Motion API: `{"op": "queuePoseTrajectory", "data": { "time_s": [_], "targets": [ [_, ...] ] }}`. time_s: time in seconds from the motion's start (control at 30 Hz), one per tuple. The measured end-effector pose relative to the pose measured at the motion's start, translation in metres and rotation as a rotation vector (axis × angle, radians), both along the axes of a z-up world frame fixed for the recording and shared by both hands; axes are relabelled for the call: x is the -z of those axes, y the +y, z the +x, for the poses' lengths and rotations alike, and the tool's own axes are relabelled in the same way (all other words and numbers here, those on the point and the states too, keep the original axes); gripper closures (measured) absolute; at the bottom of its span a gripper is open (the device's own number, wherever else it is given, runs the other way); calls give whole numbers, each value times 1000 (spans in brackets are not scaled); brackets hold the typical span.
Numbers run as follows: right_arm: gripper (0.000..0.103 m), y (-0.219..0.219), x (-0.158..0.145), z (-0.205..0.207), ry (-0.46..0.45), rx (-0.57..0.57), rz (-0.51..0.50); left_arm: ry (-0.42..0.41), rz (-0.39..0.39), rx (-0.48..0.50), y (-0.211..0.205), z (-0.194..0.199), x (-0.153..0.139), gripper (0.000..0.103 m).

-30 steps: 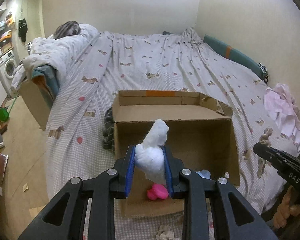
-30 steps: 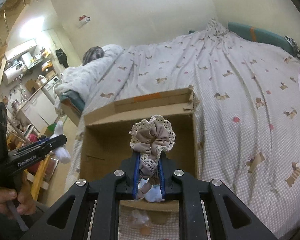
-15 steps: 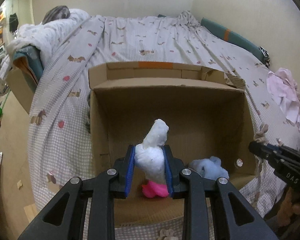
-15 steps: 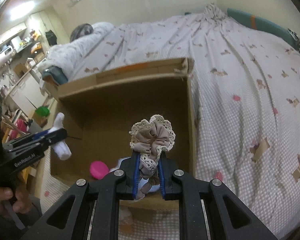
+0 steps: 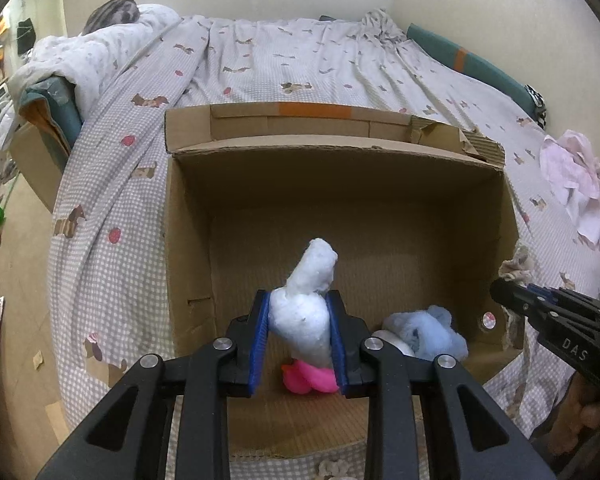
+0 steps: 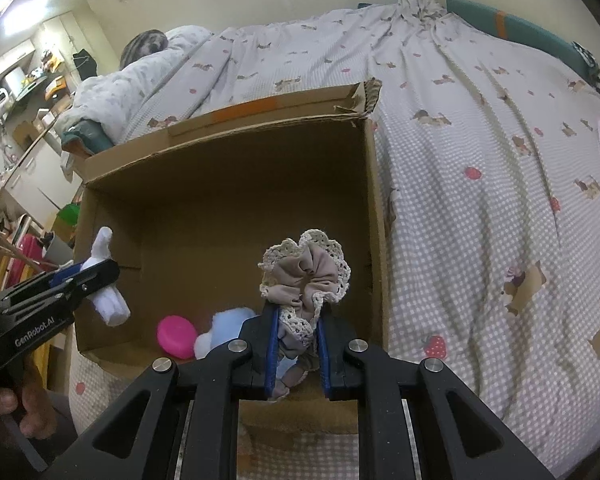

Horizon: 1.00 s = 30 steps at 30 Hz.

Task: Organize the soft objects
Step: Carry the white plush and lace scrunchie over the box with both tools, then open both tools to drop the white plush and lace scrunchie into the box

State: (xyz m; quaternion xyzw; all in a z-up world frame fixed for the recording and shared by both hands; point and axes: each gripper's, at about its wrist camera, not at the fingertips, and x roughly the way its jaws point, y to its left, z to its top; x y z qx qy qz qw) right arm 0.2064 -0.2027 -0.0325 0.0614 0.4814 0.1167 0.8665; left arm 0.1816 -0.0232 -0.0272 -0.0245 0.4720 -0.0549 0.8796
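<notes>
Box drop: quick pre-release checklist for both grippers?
1. Left gripper grips the white plush: ok.
2. Right gripper grips the scrunchie: ok.
3. Box open, flaps clear: ok.
4. Both items over the box opening: ok.
5. Free floor space in the box: ok; the pink toy and blue plush sit only at the near wall.
6. Height above the box floor: cannot tell.
</notes>
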Motion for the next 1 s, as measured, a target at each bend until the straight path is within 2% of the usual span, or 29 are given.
{"op": "queuePoseTrajectory", "data": {
  "time_s": [0.37, 0.5, 0.63, 0.77, 0.83, 0.87, 0.93, 0.97, 1.0],
  "targets": [
    [85, 8, 7, 7, 35, 2, 7, 0, 13, 5, -2, 0, 0, 77],
    [85, 8, 9, 6, 42, 1, 4, 8, 8, 5, -3, 0, -1, 71],
    [85, 8, 10, 6, 42, 4, 10, -10, 14, 1, -3, -1, -4, 48],
    [84, 6, 7, 6, 30, 6, 30, -20, 21, -1, -4, -2, -7, 47],
    [80, 5, 5, 6, 25, 7, 46, -9, 25, -10, -3, 0, -7, 47],
    [72, 4, 4, 6, 21, 9, 54, -4, 26, -16, -2, 0, -7, 47],
    [41, 3, -1, 5, 1, 16, 73, -21, 25, -30, 1, -1, -11, 47],
    [22, 2, -5, 4, -22, 24, 84, -35, 28, -37, 2, -2, -13, 47],
    [20, 1, -9, 2, -45, 33, 90, -48, 28, -39, 2, -2, -16, 47]
  ]
}}
